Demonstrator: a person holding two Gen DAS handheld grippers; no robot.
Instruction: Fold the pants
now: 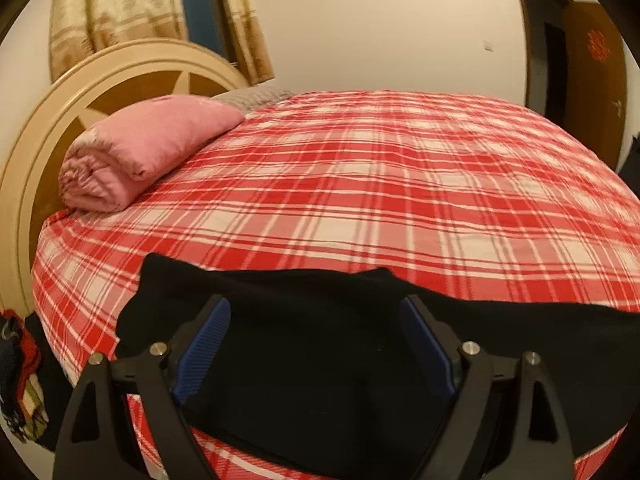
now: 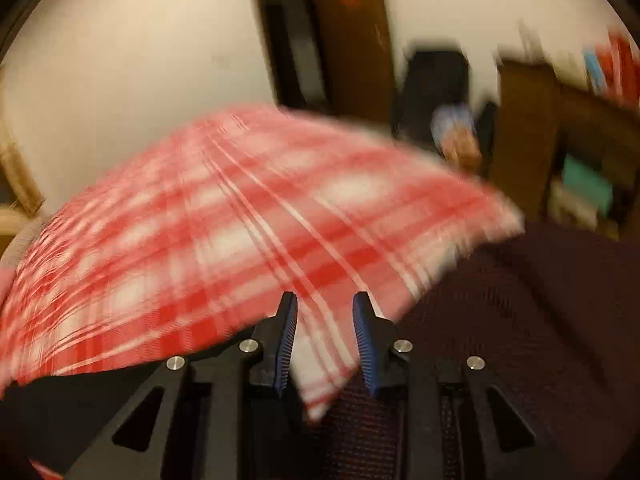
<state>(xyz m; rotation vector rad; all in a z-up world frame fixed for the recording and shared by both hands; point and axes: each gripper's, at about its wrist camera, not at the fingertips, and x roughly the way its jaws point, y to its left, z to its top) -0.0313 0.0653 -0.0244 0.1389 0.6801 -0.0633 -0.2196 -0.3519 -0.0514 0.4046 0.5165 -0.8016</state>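
Note:
Black pants (image 1: 320,360) lie along the near edge of the bed with its red and white plaid sheet (image 1: 360,184). My left gripper (image 1: 316,308) is open wide, its blue pads (image 1: 208,344) spread just above the pants and holding nothing. In the blurred right wrist view my right gripper (image 2: 325,300) is open with a narrower gap, over the bed's near corner (image 2: 320,400). Nothing is between its blue pads (image 2: 366,344). A dark strip (image 2: 80,392) at lower left may be the pants.
A rolled pink blanket (image 1: 136,152) lies by the round headboard (image 1: 48,128). Clothes hang at the left bed edge (image 1: 20,380). A doorway (image 1: 556,52) is beyond the bed. A dark mesh chair seat (image 2: 520,340) and wooden shelves (image 2: 560,140) stand to the right.

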